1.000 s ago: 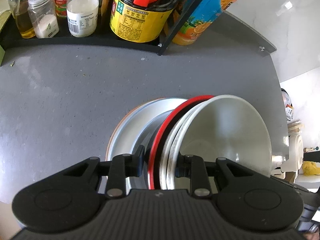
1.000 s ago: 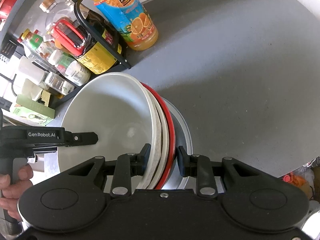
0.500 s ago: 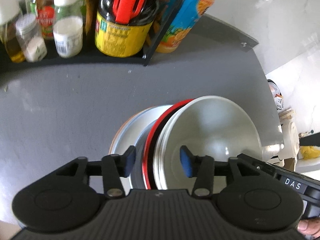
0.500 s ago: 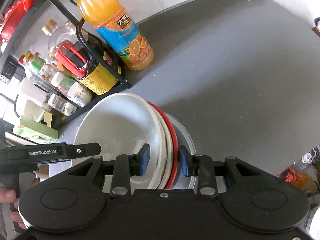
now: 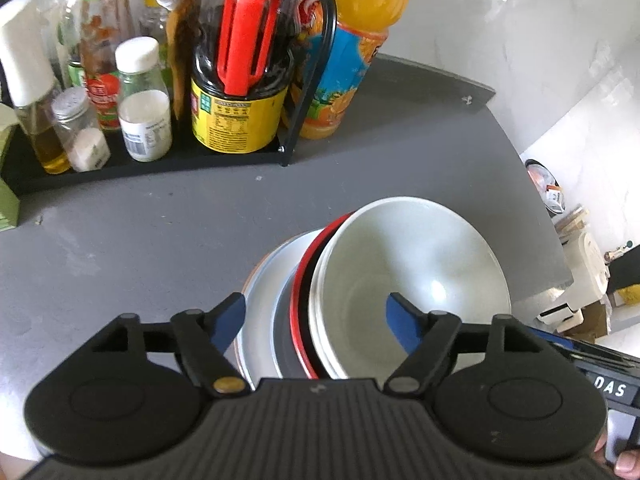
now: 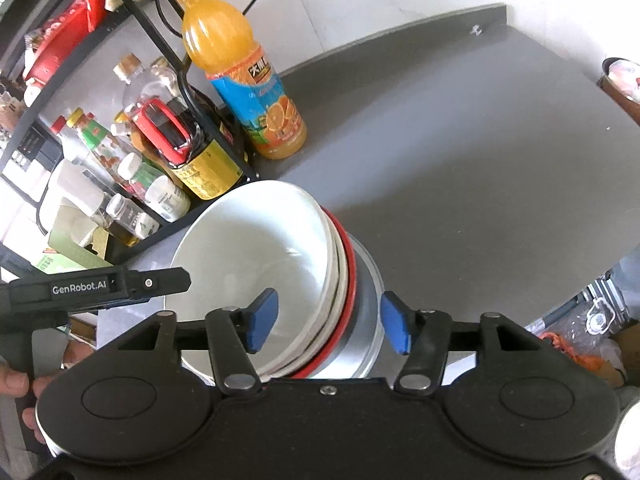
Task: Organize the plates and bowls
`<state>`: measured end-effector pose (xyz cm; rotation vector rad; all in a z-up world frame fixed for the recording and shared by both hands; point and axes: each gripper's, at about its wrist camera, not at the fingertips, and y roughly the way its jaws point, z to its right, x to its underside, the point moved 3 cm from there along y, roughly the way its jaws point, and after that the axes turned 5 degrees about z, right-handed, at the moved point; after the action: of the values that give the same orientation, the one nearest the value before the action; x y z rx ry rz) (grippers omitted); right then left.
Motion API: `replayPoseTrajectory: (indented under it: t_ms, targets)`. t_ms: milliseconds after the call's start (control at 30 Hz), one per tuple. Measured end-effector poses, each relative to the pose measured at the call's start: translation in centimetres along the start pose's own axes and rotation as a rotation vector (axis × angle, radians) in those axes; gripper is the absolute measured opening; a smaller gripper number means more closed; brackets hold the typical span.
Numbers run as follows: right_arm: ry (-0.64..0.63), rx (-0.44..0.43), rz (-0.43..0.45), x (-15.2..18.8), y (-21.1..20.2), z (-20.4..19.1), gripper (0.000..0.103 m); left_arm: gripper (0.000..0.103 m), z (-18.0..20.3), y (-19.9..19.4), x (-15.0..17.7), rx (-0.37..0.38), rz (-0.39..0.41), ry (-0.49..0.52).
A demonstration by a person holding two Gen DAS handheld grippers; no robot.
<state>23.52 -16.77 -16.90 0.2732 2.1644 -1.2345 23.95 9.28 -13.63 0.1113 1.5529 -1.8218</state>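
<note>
On the grey surface [image 5: 120,240], nested bowls [image 5: 412,276] sat stacked between my left tool [image 5: 316,320] and right tool [image 6: 328,322], both spread wide, apparently releasing the settled stack.

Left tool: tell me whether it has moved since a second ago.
Yes. The left tool has opened, let go of the stacked bowls and pulled back from the bottle rack.

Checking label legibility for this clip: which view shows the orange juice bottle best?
The right wrist view: the orange juice bottle stands whole there, cap to base, label facing the camera, beside the black rack. In the left wrist view the bottle is cut off at the top and partly hidden behind the rack's frame.
</note>
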Motion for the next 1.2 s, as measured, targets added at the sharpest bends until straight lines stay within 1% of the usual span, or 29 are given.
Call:
replayPoseTrajectory:
  t_ms: [100,167,267,333,433,500,567,700,767,800,967,1033,1200]
  targets:
    - [-0.004,0.0,0.031,0.3,-1.3,0.4,0.069,0.082,0.3,-0.9,0.7,-0.01,0.014,0.004]
    - [-0.012,-0.004,0.052,0.7,-2.4,0.7,0.071,0.084,0.5,-1.8,1.4,-0.013,0.031,0.003]
    - [-0.024,-0.007,0.091,1.5,-4.5,1.4,0.078,0.087,1.0,-3.1,2.3,-0.037,0.059,0.006]
    - [-0.032,-0.006,0.117,2.1,-5.9,1.8,0.085,0.088,1.6,-4.4,3.2,-0.037,0.08,0.006]
    - [-0.041,-0.017,0.142,3.2,-8.1,2.5,0.092,0.091,2.8,-6.7,4.9,-0.038,0.116,0.019]
    - [-0.047,-0.012,0.151,3.8,-9.6,3.0,0.095,0.093,3.5,-8.2,6.1,-0.059,0.129,0.021]
    - [-0.063,-0.016,0.174,4.4,-10.9,3.3,0.102,0.094,4.1,-9.7,7.3,-0.068,0.15,0.027]
    - [-0.066,0.003,0.188,5.6,-13.0,3.8,0.103,0.095,4.8,-12.4,9.2,-0.09,0.179,0.025]
    - [-0.067,0.008,0.2,6.2,-14.1,3.9,0.103,0.097,5.2,-13.6,10.0,-0.094,0.2,0.041]
    - [-0.07,0.012,0.203,6.4,-14.6,3.8,0.103,0.099,5.3,-14.0,10.3,-0.095,0.206,0.047]
    - [-0.097,0.034,0.233,7.5,-16.6,3.1,0.103,0.1,5.8,-15.8,11.5,-0.096,0.22,0.047]
    - [-0.093,0.031,0.244,8.0,-17.3,2.9,0.103,0.1,5.8,-16.6,12.0,-0.096,0.232,0.055]
    - [-0.094,0.058,0.286,9.2,-18.9,2.0,0.103,0.102,5.4,-18.1,13.4,-0.103,0.248,0.078]
